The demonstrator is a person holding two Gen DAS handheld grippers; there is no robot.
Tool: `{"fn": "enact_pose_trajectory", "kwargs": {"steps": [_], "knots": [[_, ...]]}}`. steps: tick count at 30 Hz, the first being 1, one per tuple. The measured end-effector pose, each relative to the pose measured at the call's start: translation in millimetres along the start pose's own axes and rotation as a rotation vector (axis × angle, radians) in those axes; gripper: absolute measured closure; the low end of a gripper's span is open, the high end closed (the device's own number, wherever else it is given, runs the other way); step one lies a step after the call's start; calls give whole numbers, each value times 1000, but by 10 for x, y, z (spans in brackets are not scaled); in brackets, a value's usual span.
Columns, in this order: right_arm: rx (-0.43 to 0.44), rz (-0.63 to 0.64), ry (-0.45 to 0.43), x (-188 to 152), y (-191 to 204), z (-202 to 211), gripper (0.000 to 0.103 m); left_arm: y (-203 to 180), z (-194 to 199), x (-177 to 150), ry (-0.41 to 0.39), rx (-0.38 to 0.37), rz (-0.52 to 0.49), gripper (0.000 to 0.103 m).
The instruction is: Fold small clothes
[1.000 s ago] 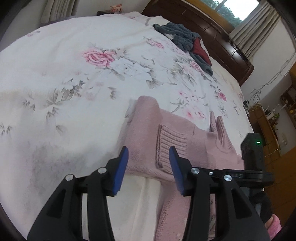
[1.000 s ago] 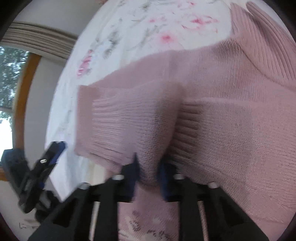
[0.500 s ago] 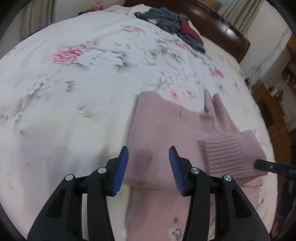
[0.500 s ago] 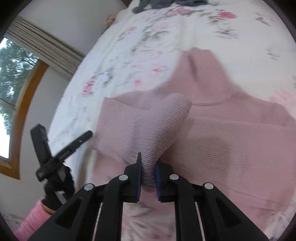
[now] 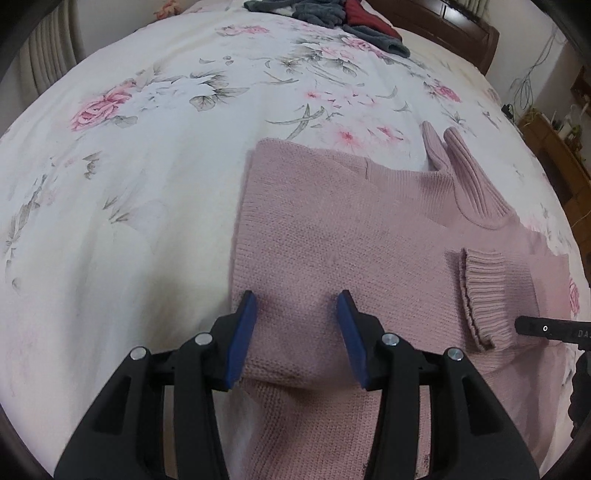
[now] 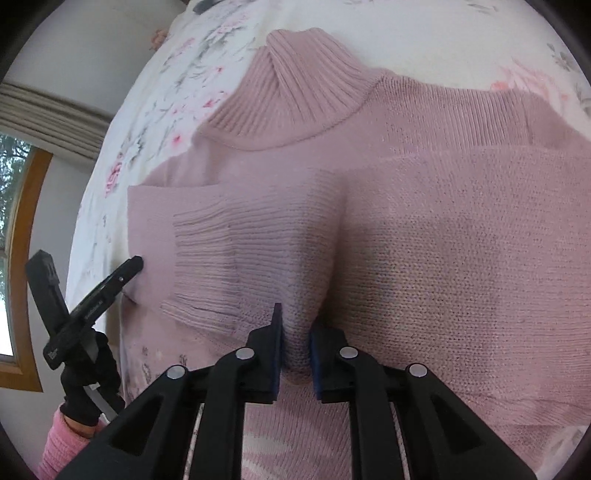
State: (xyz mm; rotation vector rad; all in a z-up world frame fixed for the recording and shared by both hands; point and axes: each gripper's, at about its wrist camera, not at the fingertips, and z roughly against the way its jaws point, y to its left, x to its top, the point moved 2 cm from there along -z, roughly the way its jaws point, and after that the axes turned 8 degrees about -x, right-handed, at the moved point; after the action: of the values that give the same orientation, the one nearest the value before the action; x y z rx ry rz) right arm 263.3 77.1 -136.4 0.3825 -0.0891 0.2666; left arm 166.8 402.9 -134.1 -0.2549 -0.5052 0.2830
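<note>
Left wrist view: the left gripper (image 5: 295, 334) hangs with its blue-padded fingers (image 5: 240, 339) spread wide and holding nothing. Between and just beyond them lies the dusty-pink knitted turtleneck sweater (image 5: 332, 236), flat on the white bedspread printed with pink roses (image 5: 147, 147). One sleeve is already folded across the body, its ribbed cuff (image 5: 484, 295) off to the right of the fingers. To do this step well, I would judge the left fingers should stay clear, or pin the folded edge just ahead of them, while the sleeve is laid. Left of the fingers the bed is bare and gives free room. A heap of grey and dark red clothes (image 5: 332, 14) sits far ahead, well apart.

Right wrist view: the right gripper (image 6: 295, 347) is closed tight on a pinch of the second sleeve (image 6: 280, 258), whose cuff points left of the fingers. The ribbed collar (image 6: 295, 92) lies far ahead. The sleeve looks draped over the chest; lowering it flat before letting go should keep the fold square. The left tool stands at the sweater's left edge, so the sweep leftward is limited.
</note>
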Motion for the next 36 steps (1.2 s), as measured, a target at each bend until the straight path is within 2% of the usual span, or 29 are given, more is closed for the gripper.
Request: {"fn": "enact_pose_trajectory", "kwargs": {"steps": [2,3,6,7,10,15,17,18,19,21,23,24,26,27,29,32,36], "knots": [[-30,12,6,12,40,34,85,6,29,2,1,-8,10,58],[-65,22,-7,13,77,112,77,11,74,6,4,-17,20,58],[-162,103,-106,21,310,387,61,33,225,25,-13,-42,48,57],[-158,126,-118,19,391,442,59,30,255,28,-17,-43,52,56],[-119,187,-82,16,726,420,58,31,340,20,-14,-40,53,56],[-145,224,7,72,1146,34,58,57,434,-3,-21,-50,63,54],[-147,226,34,104,1268,-119,51,84,438,-14,-21,-45,64,53],[-164,225,39,99,1295,-168,41,107,434,-22,-18,-41,67,53],[-190,228,40,106,1310,-216,40,129,427,-28,-16,-41,69,53],[-253,230,51,109,1331,-356,41,171,410,-45,-10,-45,79,53],[-302,238,48,98,1288,-424,53,194,391,-60,-6,-43,82,53],[-332,250,38,97,1278,-420,67,197,386,-63,-6,-40,80,53],[-301,248,35,94,1212,-374,71,175,393,-58,-12,-37,77,53],[-270,235,40,93,1175,-341,84,157,407,-46,-20,-36,74,53],[-194,194,29,91,1058,-170,87,73,464,-14,-46,-46,61,53],[-171,181,-38,61,883,180,88,-108,488,28,-64,-78,26,51],[-153,137,-101,25,572,629,89,-385,345,40,-39,-110,-11,50]]}}
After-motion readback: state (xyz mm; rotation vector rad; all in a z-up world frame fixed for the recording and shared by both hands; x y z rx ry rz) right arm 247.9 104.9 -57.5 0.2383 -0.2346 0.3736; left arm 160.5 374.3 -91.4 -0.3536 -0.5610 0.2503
